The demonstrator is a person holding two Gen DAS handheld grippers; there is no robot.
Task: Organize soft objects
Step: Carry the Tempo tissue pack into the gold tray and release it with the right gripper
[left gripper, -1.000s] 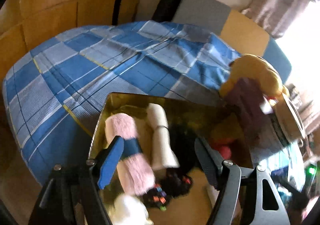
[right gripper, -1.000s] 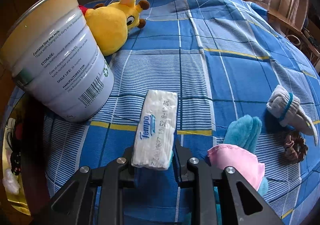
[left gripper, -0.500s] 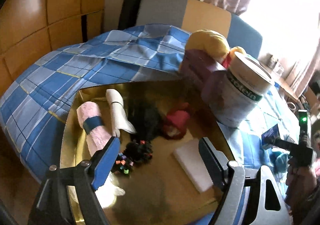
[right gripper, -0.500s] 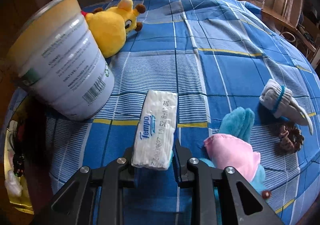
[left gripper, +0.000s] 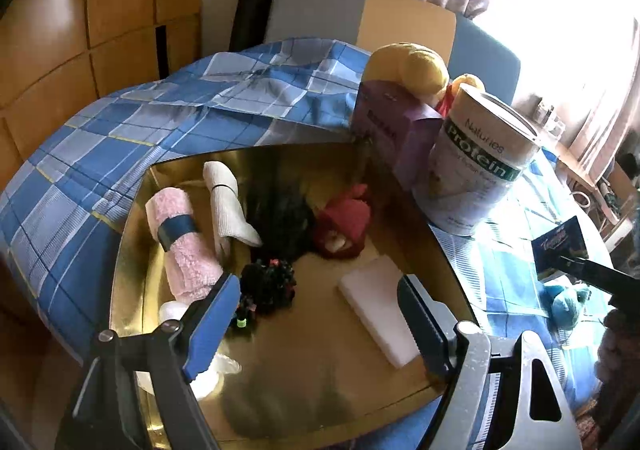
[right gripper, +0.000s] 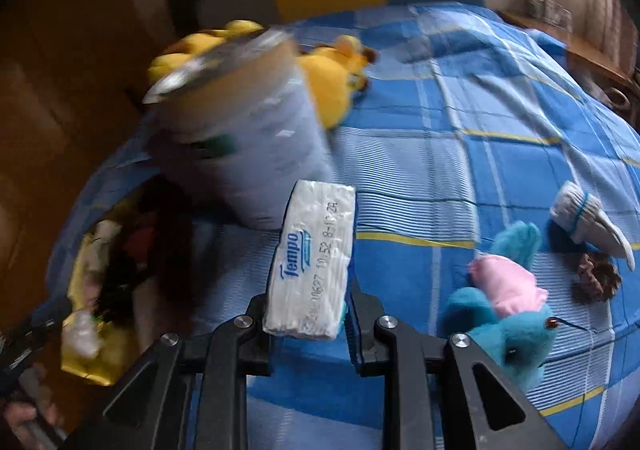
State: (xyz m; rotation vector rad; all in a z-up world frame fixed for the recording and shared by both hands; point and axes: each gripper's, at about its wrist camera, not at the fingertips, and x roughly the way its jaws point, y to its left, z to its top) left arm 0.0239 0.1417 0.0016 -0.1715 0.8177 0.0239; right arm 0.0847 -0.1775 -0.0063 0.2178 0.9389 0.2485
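Holding the tissue pack in your right gripper, you have a light, squashy thing in a slick plastic wrapper. It gives under the pads and can slide out lengthwise if the squeeze slackens. The jaws stand narrow and pinch the pack across its near end, so most of its length sticks out forward and unsupported. For a firmer carry I would judge a hold nearer the middle better, though at this weight the end grip should serve.

The pack is a white oblong with blue Tempo lettering and a printed date code along one side. It hangs clear of the blue checked bedspread, just in front of the protein tin.

Your left gripper has its jaws apart with nothing between them, poised over the near half of the gold tray. In the tray lie a pink rolled towel, a white sock, a dark scrunchie, a red soft item and a white sponge.

On the spread's right side the blue plush toy, a rolled sock and a brown scrunchie wait. A yellow plush lies behind the tin.
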